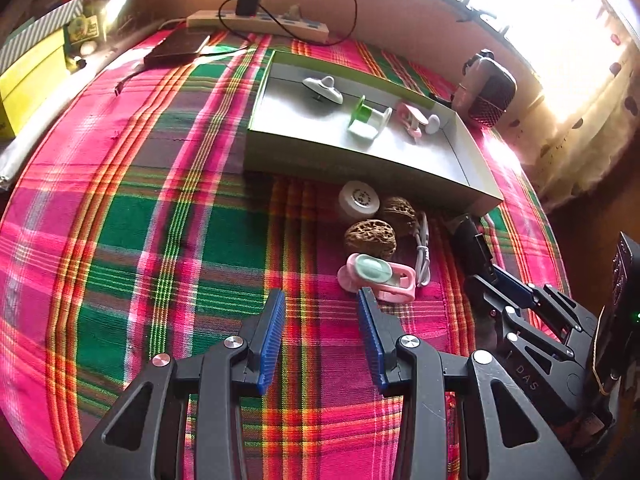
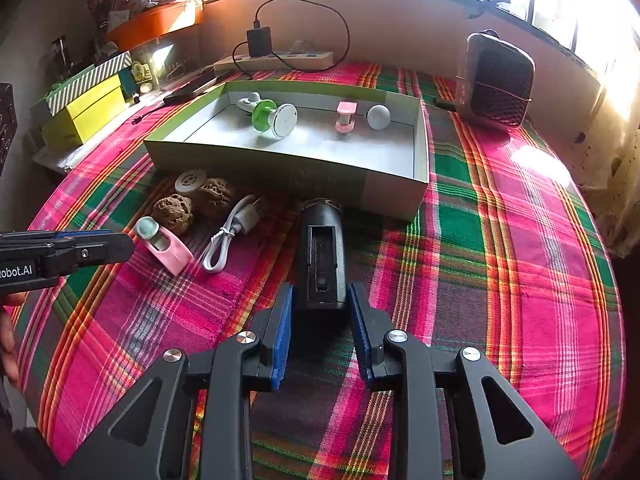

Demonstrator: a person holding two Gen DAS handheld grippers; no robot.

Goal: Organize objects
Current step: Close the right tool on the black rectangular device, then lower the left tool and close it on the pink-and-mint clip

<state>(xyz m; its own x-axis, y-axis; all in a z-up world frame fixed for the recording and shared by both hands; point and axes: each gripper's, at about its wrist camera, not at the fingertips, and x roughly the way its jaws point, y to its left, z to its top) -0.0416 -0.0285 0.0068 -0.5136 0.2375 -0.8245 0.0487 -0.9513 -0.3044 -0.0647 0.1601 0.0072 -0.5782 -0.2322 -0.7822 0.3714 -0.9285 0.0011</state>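
Lying lengthwise, black cylinder [image 2: 321,256] boxward.

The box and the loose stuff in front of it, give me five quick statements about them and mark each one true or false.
1. The green-rimmed box already holds a green and white spool. True.
2. Both walnuts lie inside the box. False: they lie on the plaid cloth in front of it.
3. The right claw is shut on the white cable. False: it is open, its fingers either side of the near end of the black cylindrical device.
4. The left claw is open and empty. True.
5. The black device lies inside the box. False: it lies on the cloth outside it.
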